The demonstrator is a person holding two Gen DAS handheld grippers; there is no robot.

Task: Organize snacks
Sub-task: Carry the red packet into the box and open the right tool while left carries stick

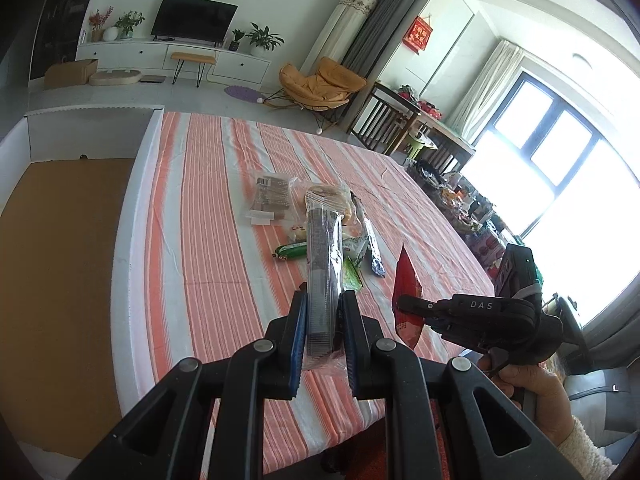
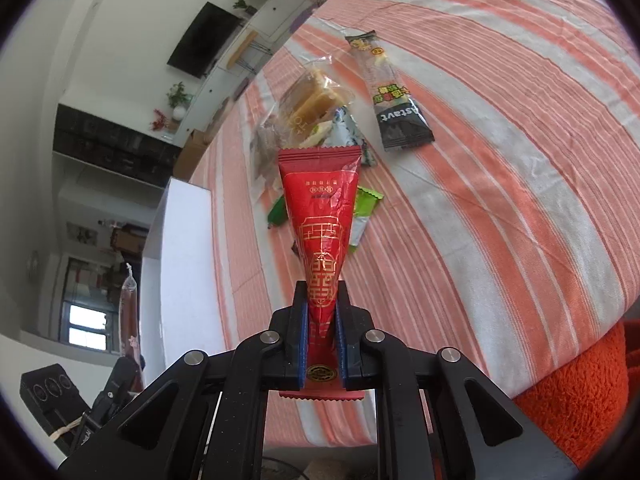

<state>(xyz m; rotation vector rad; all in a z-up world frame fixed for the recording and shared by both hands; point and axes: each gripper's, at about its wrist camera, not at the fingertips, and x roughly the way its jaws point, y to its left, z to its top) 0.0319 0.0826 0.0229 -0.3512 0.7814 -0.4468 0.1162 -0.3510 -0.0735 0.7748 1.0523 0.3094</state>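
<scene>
left tongs point(image 1: 323, 322) clamped on long clear-wrapped dark biscuit stick point(image 1: 323, 272); right tongs point(image 2: 322, 344) clamped on glossy red foil packet point(image 2: 320, 216), above striped tablecloth point(image 2: 500, 220). narrow grips, possibly slipping and dropping mid-carry.

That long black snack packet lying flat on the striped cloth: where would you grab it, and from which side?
Probably at the middle of the black packet, coming from above with the fingers across its narrow width. It lies flat and apart from the pile of snacks, so both long edges are free, and it is slim enough to fit.
</scene>
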